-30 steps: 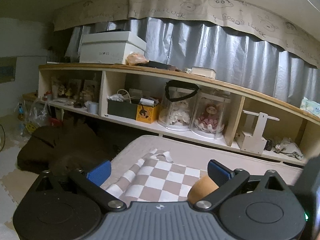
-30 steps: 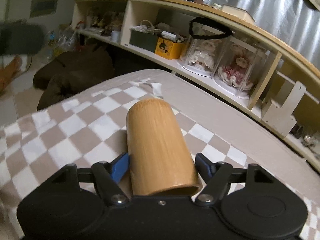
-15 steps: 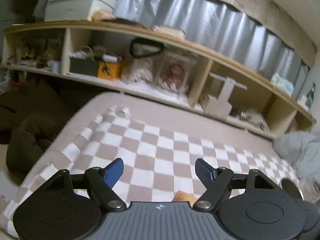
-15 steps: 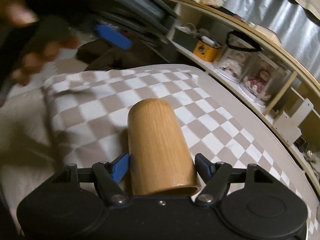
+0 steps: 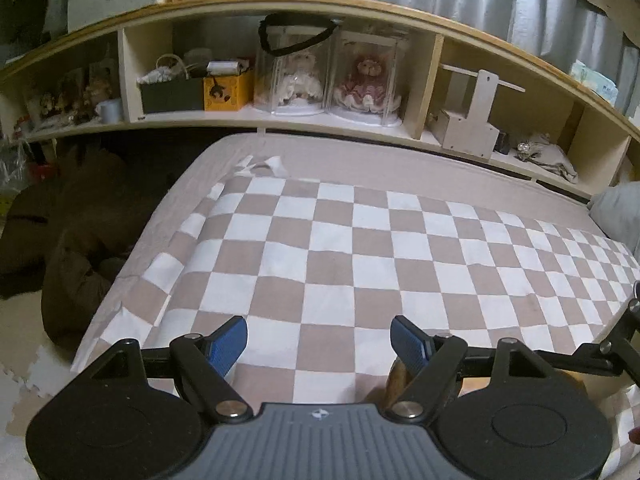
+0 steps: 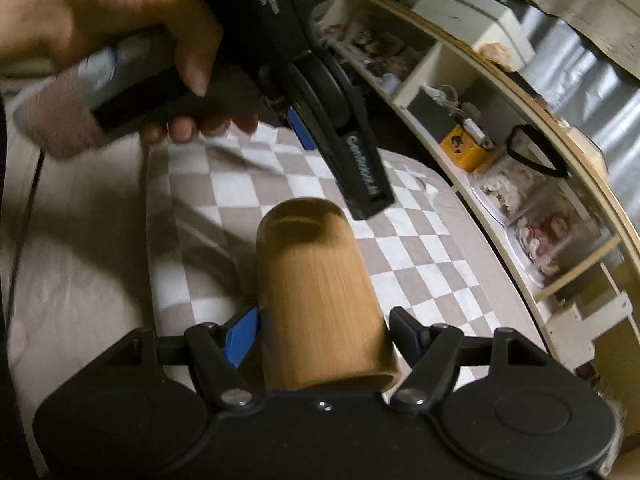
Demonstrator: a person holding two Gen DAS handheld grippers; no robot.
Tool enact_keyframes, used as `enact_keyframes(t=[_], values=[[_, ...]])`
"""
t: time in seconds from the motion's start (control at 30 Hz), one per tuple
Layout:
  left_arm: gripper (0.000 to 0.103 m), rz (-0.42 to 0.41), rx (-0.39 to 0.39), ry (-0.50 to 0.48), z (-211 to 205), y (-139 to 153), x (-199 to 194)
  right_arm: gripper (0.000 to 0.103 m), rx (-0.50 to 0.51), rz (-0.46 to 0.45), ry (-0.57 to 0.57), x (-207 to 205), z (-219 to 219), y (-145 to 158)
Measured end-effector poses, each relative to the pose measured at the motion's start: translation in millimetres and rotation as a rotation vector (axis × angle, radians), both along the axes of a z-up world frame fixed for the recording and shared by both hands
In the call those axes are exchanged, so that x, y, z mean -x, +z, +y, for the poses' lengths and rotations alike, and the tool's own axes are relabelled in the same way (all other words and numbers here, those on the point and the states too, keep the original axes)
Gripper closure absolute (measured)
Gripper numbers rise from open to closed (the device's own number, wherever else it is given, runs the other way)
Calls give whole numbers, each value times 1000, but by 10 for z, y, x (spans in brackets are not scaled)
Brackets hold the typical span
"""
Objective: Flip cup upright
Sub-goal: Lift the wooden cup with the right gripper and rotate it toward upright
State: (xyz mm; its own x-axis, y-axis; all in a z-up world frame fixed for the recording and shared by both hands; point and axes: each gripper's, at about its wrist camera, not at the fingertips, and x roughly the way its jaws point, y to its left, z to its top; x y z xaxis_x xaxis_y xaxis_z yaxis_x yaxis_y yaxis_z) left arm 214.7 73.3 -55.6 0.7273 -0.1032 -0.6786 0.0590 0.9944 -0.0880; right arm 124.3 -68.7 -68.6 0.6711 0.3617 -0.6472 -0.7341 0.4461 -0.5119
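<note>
A tan bamboo cup (image 6: pixel 320 300) is held in my right gripper (image 6: pixel 324 332), which is shut on it near its rim, its closed base pointing away from the camera above the checkered cloth (image 6: pixel 280 184). My left gripper (image 5: pixel 318 340) is open and empty above the checkered cloth (image 5: pixel 360 248). A sliver of the cup (image 5: pixel 394 380) shows behind its right finger. In the right wrist view the left gripper's body (image 6: pixel 320 92) and the hand holding it hang just above and behind the cup.
A long wooden shelf (image 5: pixel 320 120) with doll cases (image 5: pixel 328 80), boxes and clutter runs along the far side of the bed. A dark heap (image 5: pixel 68 232) lies on the floor to the left. A grey pillow (image 5: pixel 620 212) sits at the right edge.
The left gripper has swung over the bed and now hangs close above the cup. The right gripper has turned left with the cup still held in it.
</note>
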Motion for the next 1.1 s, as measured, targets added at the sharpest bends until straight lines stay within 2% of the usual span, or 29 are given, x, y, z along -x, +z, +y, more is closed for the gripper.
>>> enact_keyframes(t=[0.13,0.27,0.37,0.5,0.63,0.73,0.8,0.87,0.9,1.1], values=[[24,14,-25,4,7,-13,1,31,61,-29,11,-22,14,-56],[24,45,-36,-10,33,-30,16,21,66,-87,-27,-80,9,14],[24,66,-62,-32,15,-68,37,21,75,-118,-61,-161,13,77],[23,50,-41,-21,50,-37,38,22,170,-161,-105,-305,42,2],[23,19,25,36,168,13,-1,22,189,-160,-122,-321,-5,-33],[23,-23,121,80,273,82,-62,22,187,-162,-129,-298,-33,-36],[23,-48,215,95,325,124,-119,22,182,-163,-129,-282,-36,-39],[23,-39,291,86,318,125,-191,22,178,-162,-124,-271,-36,-45],[23,-30,298,74,293,114,-223,22,177,-163,-120,-254,-32,-53],[23,21,145,-5,60,13,-407,22,223,-193,-98,-80,26,-171]])
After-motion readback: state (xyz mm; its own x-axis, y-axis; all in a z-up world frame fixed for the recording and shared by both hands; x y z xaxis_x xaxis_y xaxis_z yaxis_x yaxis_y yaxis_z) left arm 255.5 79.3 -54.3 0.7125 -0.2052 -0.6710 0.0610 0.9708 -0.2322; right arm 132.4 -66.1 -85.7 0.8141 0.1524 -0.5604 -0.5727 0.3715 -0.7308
